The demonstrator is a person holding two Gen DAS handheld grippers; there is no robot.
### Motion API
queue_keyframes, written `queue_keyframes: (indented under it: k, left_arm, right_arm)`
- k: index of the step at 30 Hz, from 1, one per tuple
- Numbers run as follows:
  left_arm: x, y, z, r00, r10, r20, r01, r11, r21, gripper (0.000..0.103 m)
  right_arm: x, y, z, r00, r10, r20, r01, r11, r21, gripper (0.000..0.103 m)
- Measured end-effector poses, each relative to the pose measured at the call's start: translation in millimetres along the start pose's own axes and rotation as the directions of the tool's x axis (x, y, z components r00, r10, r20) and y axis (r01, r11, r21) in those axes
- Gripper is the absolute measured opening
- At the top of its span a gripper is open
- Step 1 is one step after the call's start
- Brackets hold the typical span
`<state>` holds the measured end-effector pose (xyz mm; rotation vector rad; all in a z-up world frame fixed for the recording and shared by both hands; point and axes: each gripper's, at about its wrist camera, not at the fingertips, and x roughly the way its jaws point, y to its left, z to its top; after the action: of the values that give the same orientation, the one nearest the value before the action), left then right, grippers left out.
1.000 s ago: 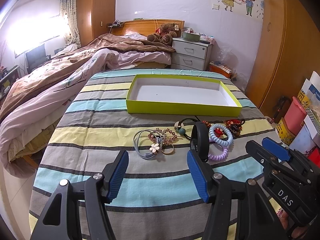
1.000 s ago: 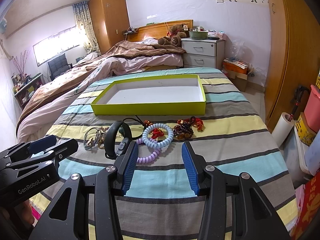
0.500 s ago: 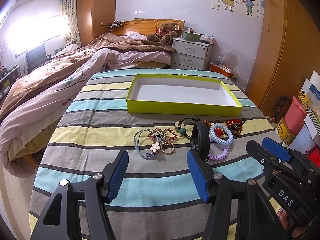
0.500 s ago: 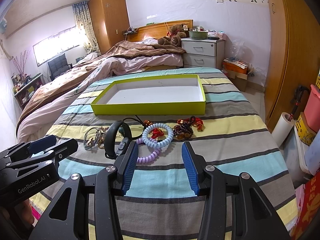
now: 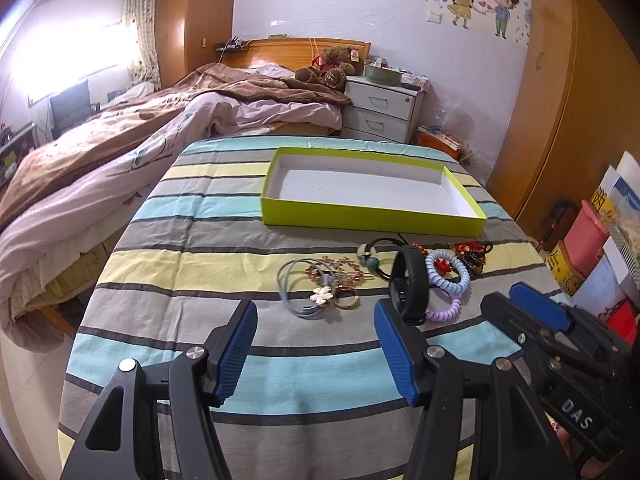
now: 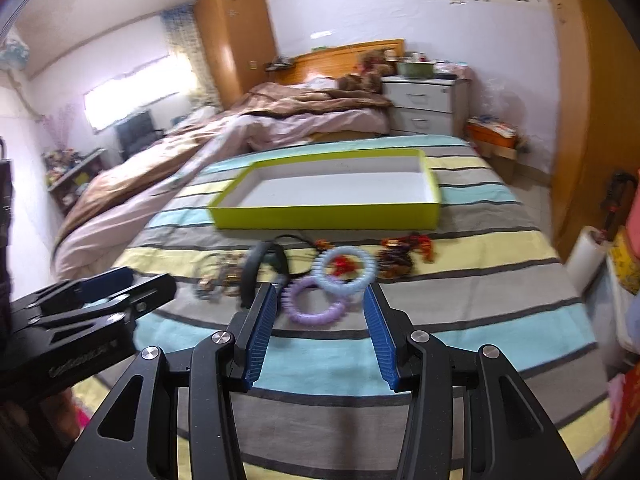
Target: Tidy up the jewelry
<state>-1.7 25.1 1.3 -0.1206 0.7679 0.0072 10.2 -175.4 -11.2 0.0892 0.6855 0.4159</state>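
Left wrist view shows the left tool (image 5: 314,340) with its blue pads spread wide and nothing between them, hanging over a table covered in a striped cloth (image 5: 208,248). Just past its tips lies a grey hair tie (image 5: 290,292) with a small white flower charm (image 5: 322,294) and a gold ring (image 5: 346,301) beside it. To the right of these stands a black wristband (image 5: 410,284), next to a pale blue spiral bracelet (image 5: 448,272) and a lilac spiral bracelet (image 5: 444,312) that touch each other. Further right is a dark red beaded piece (image 5: 470,254). Behind the jewelry sits a shallow lime-green tray (image 5: 372,220) with a bare white floor. From the right wrist view, somewhat blurred, the right tool (image 6: 320,320) is likewise spread wide and holds nothing; the lilac spiral bracelet (image 6: 316,300) lies on the cloth just beyond its tips, apart from both pads.
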Motion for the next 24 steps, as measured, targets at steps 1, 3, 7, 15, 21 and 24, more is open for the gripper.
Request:
queue_keyframes:
  k: [1,3,7,15,21,24]
  left_arm:
    - [0,5,-1,1.000,-0.001,-0.001,0.001,1.000,-0.007,0.060]
    - [-1,15,-2,1.000,0.016,0.008,-0.015,1.000,-0.026,0.060]
    - [2,30,-3,1.000,0.001,-0.010,-0.002,0.999,-0.051,0.060]
    - [12,61,-7,0.998,-0.048,-0.047,0.042,0.991,-0.127,0.060]
    - [20,64,-7,0.994,-0.076,-0.073,0.066,0.989,-0.132,0.060]
    - [25,61,-5,0.991,-0.111,-0.079,0.100,0.987,-0.123,0.060]
  right_arm:
    - [1,2,0,1.000,0.023,-0.001,-0.023,1.000,-0.003,0.046]
    - [5,9,0,0.997,0.082,-0.003,-0.082,0.997,-0.014,0.046]
    - [23,24,4,0.993,0.112,-0.039,-0.115,0.992,-0.058,0.046]
    - [57,42,11,0.992,0.062,-0.108,-0.074,0.990,-0.117,0.046]
    - [62,37,14,0.993,0.036,-0.109,-0.048,0.993,-0.110,0.033]
    - [63,35,16,0.995,0.026,-0.101,-0.037,0.993,-0.108,0.018]
